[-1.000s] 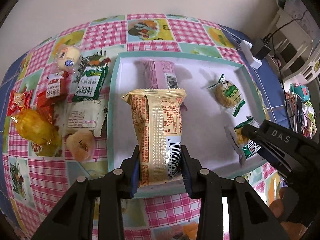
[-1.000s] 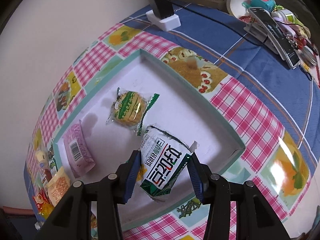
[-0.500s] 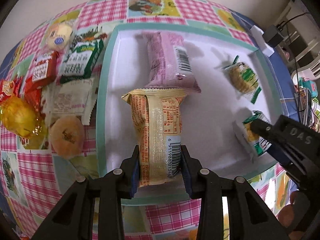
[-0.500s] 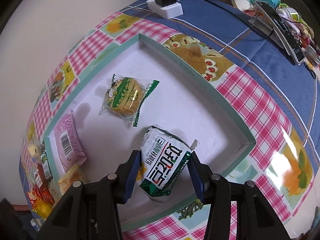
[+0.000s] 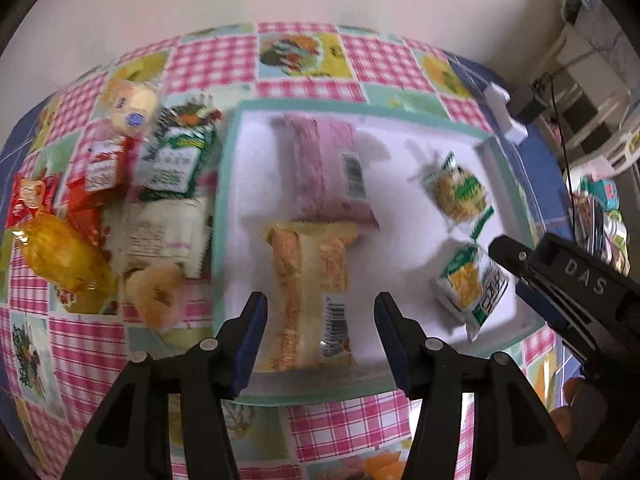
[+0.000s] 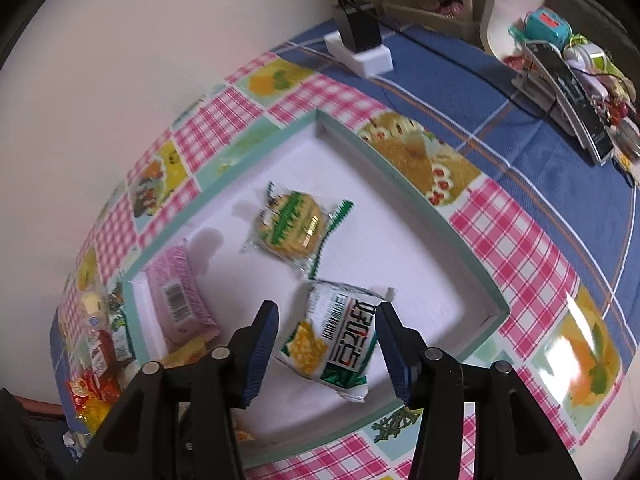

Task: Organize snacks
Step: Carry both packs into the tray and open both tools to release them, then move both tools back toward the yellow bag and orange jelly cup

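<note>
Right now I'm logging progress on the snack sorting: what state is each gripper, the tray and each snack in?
Left gripper: open, astride the yellow packet.
Right gripper: open, astride the green-and-white packet.
Yellow packet: released, lying in the tray.
Green-and-white packet: released, lying in the tray.
Pink packet: flat in the tray.
Round green-wrapped biscuit: flat in the tray.
Tray: open-topped, holding four snacks.
Loose snacks: unsorted, beside the tray.

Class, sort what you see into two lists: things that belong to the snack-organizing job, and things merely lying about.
Belongs to the job:
white tray
yellow packet
pink packet
green-and-white packet
round cookie
loose snacks left of the tray

Lying about:
power strip with plug
cluttered rack
</note>
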Tool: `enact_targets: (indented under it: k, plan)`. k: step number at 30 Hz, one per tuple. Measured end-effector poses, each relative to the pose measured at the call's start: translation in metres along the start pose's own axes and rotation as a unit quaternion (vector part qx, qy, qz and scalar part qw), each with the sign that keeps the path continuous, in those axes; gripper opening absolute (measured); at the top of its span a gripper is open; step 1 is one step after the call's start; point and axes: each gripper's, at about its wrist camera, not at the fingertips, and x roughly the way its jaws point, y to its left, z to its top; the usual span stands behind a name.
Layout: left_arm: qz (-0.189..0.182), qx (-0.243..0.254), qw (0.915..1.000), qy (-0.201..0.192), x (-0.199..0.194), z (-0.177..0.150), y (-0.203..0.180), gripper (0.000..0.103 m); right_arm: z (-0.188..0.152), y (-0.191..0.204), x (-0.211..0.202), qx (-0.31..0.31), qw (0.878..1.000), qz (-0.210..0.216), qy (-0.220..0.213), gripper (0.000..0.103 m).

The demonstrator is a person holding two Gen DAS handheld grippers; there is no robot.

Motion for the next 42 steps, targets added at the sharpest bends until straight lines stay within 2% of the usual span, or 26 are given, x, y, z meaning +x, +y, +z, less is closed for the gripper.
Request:
enact_targets:
  k: [1,3,8,11,12,14,16,18,19,24,30,38,42]
  plan:
    - [0.007,-0.007,0.9999,-0.006,-0.004,0.001,0.004,0.060,0.000,0.002,-0.003,-0.003,1.000,0.003,-0.003,0.054]
    - [0.032,-0.026,0.9989,-0.025,-0.013,0.005,0.016,0.078,-0.001,0.008,-0.005,-0.011,1.000,0.008,-0.005,0.056]
    - [0.083,-0.078,0.9916,-0.061,-0.031,0.010,0.051,0.084,-0.011,0.032,-0.002,-0.048,0.999,0.021,0.000,0.065]
    - [0.108,-0.105,0.9857,-0.074,-0.038,0.009,0.072,0.085,-0.019,0.047,-0.002,-0.077,0.997,0.032,0.000,0.076]
    - [0.117,-0.116,0.9834,-0.077,-0.039,0.010,0.082,0.088,-0.022,0.053,-0.002,-0.087,0.996,0.036,0.001,0.080]
    - [0.121,-0.132,0.9807,-0.078,-0.041,0.010,0.096,0.097,-0.028,0.064,-0.002,-0.106,0.993,0.043,-0.002,0.083]
    - [0.121,-0.152,0.9777,-0.080,-0.043,0.009,0.111,0.097,-0.035,0.075,-0.001,-0.126,0.990,0.056,0.000,0.087]
    - [0.120,-0.170,0.9750,-0.078,-0.043,0.008,0.126,0.097,-0.040,0.082,-0.001,-0.133,0.989,0.069,0.002,0.101]
    - [0.121,-0.178,0.9735,-0.078,-0.043,0.007,0.132,0.097,-0.043,0.085,-0.001,-0.136,0.988,0.075,0.004,0.103]
    - [0.137,-0.225,0.9619,-0.074,-0.050,-0.001,0.165,0.097,-0.052,0.099,0.000,-0.153,0.982,0.111,0.011,0.103]
    - [0.151,-0.270,0.9483,-0.073,-0.054,-0.009,0.197,0.097,-0.059,0.112,-0.002,-0.177,0.976,0.130,0.014,0.103]
    - [0.115,-0.309,0.9408,-0.078,-0.058,-0.014,0.223,0.097,-0.071,0.135,-0.010,-0.209,0.967,0.144,0.007,0.103]
    - [0.105,-0.313,0.9407,-0.078,-0.061,-0.013,0.230,0.097,-0.085,0.156,-0.008,-0.239,0.959,0.151,0.013,0.099]
